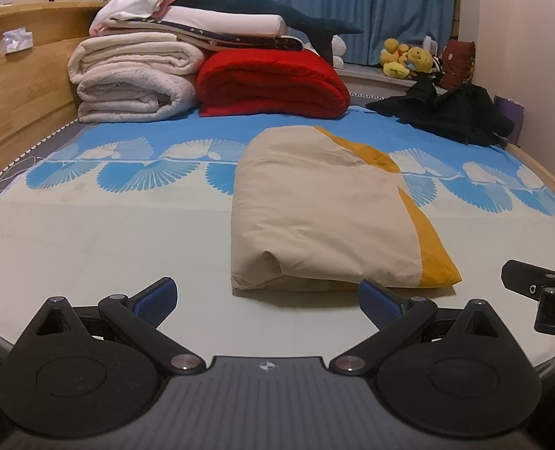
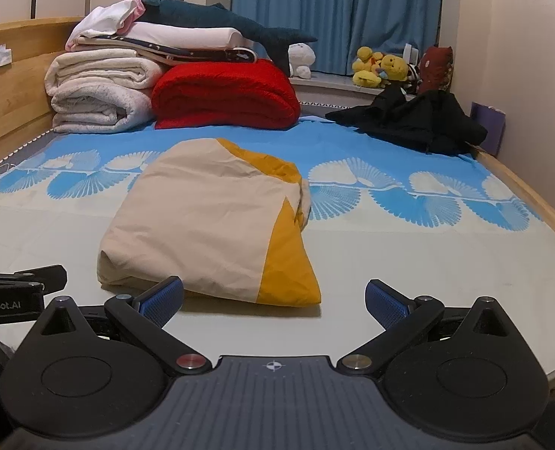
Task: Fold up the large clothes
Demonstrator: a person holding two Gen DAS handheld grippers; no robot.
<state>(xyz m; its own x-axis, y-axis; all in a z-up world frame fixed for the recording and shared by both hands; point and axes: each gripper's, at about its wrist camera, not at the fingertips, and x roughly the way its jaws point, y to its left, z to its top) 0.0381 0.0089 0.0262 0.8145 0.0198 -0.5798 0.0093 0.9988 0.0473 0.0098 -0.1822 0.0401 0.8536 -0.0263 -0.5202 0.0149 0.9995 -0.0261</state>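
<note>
A beige and mustard-yellow garment (image 1: 322,213) (image 2: 213,221) lies folded into a compact bundle in the middle of the bed. My left gripper (image 1: 268,302) hovers just before its near edge, open, nothing between the blue pads. My right gripper (image 2: 275,302) is also open and empty, close to the bundle's near yellow corner. Each gripper shows at the other view's edge: the right gripper's body (image 1: 540,296) and the left gripper's body (image 2: 18,292). A crumpled black garment (image 1: 450,112) (image 2: 416,120) lies at the bed's far right.
Folded white blankets (image 1: 131,78) and a red blanket (image 1: 273,86) are stacked at the far left by the wooden headboard (image 1: 18,86), with a plush shark (image 1: 262,11) on top. Plush toys (image 2: 382,67) sit on the sill under blue curtains (image 2: 337,7). The right wall (image 2: 532,75) borders the bed.
</note>
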